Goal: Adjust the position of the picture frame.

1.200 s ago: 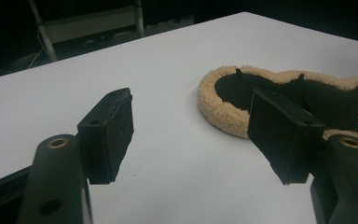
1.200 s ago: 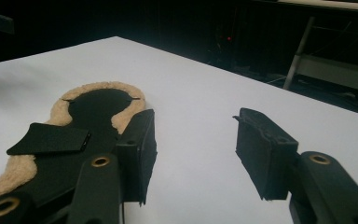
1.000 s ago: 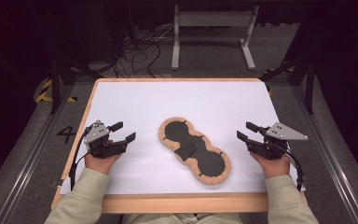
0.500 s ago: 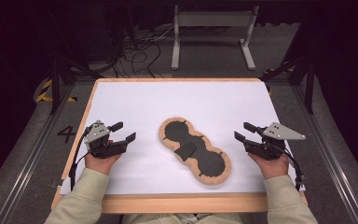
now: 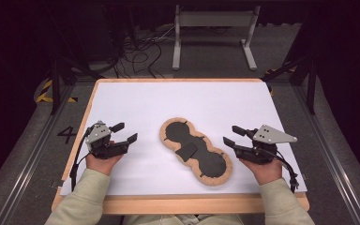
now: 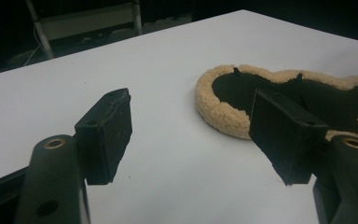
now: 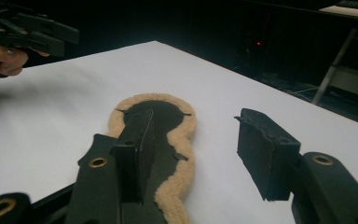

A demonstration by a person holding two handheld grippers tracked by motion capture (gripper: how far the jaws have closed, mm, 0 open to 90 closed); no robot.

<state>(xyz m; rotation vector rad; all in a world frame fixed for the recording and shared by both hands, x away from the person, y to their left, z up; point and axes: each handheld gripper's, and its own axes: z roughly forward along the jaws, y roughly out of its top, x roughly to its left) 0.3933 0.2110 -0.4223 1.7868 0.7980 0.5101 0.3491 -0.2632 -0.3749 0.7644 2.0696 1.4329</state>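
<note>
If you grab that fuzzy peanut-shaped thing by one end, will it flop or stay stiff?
The fuzzy pad lies thin and flat on the table, so it would probably bend and droop. It looks light. Its woolly rim should grip well, and it can't roll.

A table (image 5: 122, 206) with a wooden rim carries a white sheet (image 5: 178, 101) over nearly its whole top. One fleece-edged black pad (image 5: 194, 150) lies on the sheet, its length running from 10 to 4 o'clock.

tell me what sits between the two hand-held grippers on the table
In the high view, the fleece-edged black pad lies between the left hand-held gripper and right hand-held gripper, touching neither.
</note>
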